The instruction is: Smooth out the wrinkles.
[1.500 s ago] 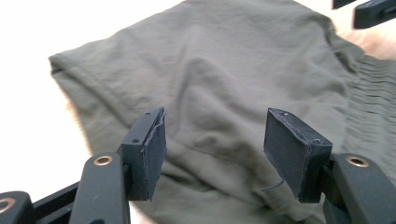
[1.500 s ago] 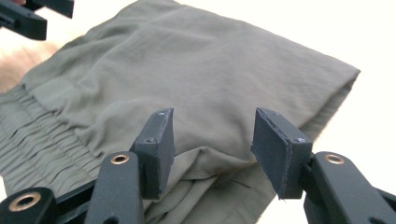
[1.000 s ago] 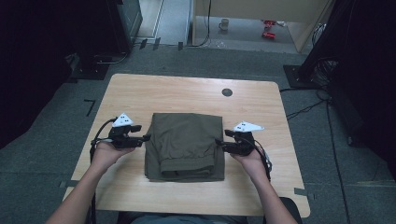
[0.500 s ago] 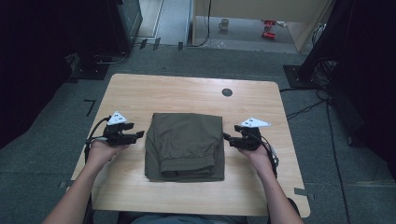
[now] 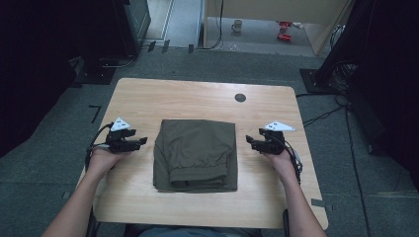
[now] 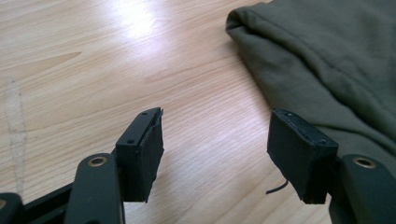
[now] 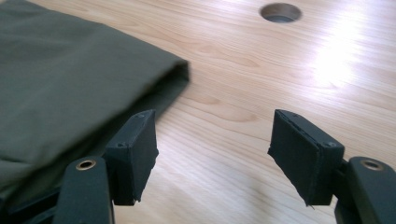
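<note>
Olive garment [image 5: 195, 154] folded mid-bench [image 5: 197, 96]; left gripper [image 5: 140, 141] & right gripper [image 5: 251, 141] flank it, fingers spread, empty. Probably done—back off w/o snagging edges.

Lab: black curtains [image 5: 44, 59], floor cables [image 5: 321, 116], taped floor.

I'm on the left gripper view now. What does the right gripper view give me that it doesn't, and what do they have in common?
Left gripper view: a short dark thread on the wood by its right-hand jaw, and the garment's rounded folded corner.
Right gripper view: the round hole in the tabletop, and an open fold edge.
Both: the folded olive garment, the bare wooden table, and open jaws holding nothing.
</note>
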Available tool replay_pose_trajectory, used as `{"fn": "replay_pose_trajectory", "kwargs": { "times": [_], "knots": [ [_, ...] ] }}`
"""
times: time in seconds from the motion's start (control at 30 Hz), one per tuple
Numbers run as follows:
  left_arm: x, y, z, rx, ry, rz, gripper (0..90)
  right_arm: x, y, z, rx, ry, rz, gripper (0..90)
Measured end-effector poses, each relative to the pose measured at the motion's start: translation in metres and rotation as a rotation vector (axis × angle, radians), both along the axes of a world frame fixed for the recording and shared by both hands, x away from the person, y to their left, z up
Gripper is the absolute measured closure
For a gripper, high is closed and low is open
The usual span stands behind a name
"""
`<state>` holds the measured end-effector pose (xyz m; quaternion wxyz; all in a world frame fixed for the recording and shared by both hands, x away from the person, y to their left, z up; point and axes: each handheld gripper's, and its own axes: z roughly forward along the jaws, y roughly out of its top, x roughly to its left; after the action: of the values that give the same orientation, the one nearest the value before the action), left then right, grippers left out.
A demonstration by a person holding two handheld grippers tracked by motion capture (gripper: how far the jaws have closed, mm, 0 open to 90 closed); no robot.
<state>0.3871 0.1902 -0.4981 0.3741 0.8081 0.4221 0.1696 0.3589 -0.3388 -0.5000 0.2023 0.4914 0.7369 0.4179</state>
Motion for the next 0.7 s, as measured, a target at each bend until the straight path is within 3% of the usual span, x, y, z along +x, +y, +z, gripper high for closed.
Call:
{"fn": "replay_pose_trajectory", "kwargs": {
  "times": [0.1, 0.47, 0.7],
  "knots": [
    [0.002, 0.003, -0.003, 0.014, 0.002, 0.018, 36.0, 0.004, -0.009, -0.003, 0.008, 0.011, -0.024, 31.4],
    [0.009, 0.016, -0.013, 0.017, 0.025, 0.047, 34.9, 0.015, -0.031, -0.015, -0.032, 0.043, -0.073, 30.1],
    [0.010, 0.023, -0.015, 0.023, 0.008, 0.058, 34.6, 0.018, -0.037, -0.021, -0.069, 0.069, -0.081, 29.3]
  ]
}}
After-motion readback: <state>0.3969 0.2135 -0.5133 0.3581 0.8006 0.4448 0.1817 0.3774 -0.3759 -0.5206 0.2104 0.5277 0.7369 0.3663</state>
